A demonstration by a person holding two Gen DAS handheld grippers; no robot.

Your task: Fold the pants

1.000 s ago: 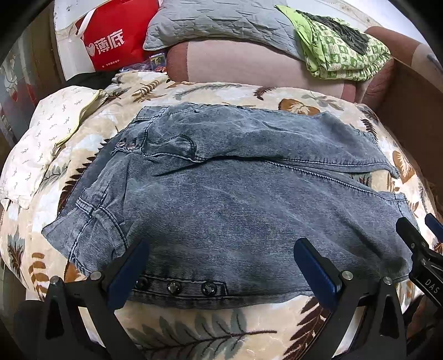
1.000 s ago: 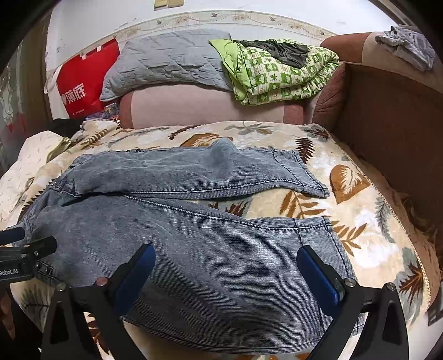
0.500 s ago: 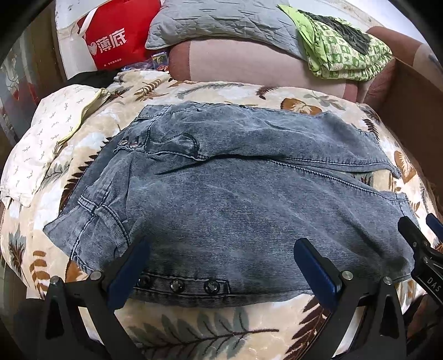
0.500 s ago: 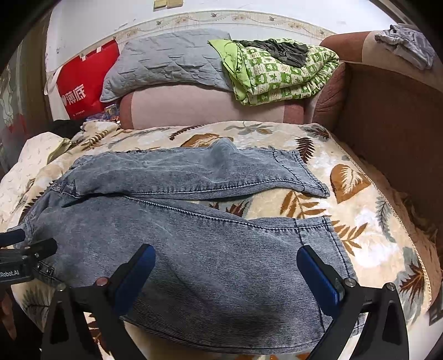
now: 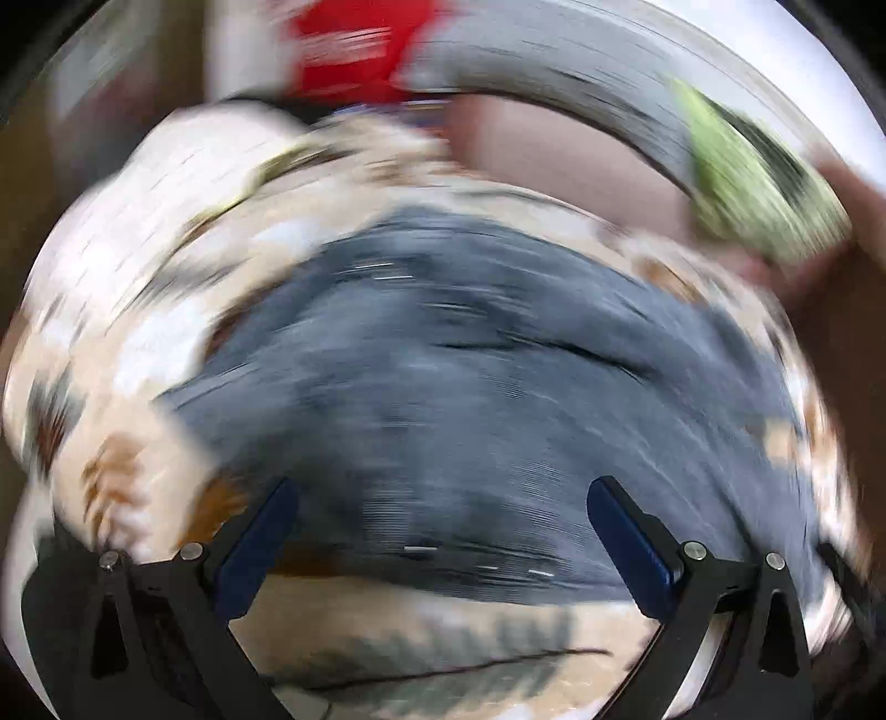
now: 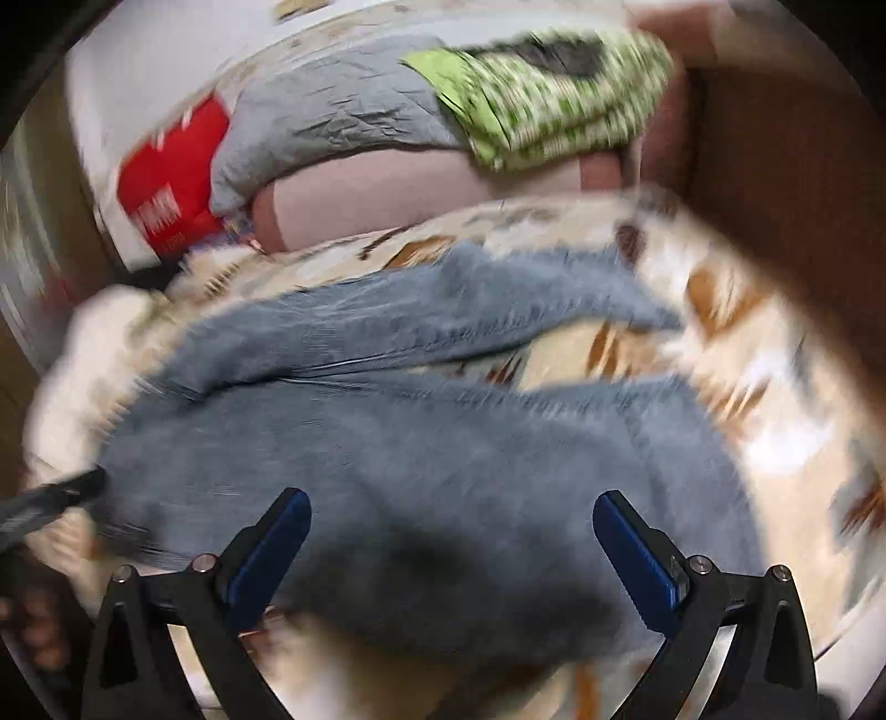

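No writing can be read in either view; both are heavily smeared. The red paper bag (image 6: 171,183) standing against the wall at the back left carries white marks on its lower front in the right wrist view, but they blur into streaks. In the left wrist view the same bag (image 5: 354,50) shows only pale horizontal smears.

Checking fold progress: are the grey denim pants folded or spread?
Spread: grey denim pants lie flat, both legs apart on the leaf-print blanket.
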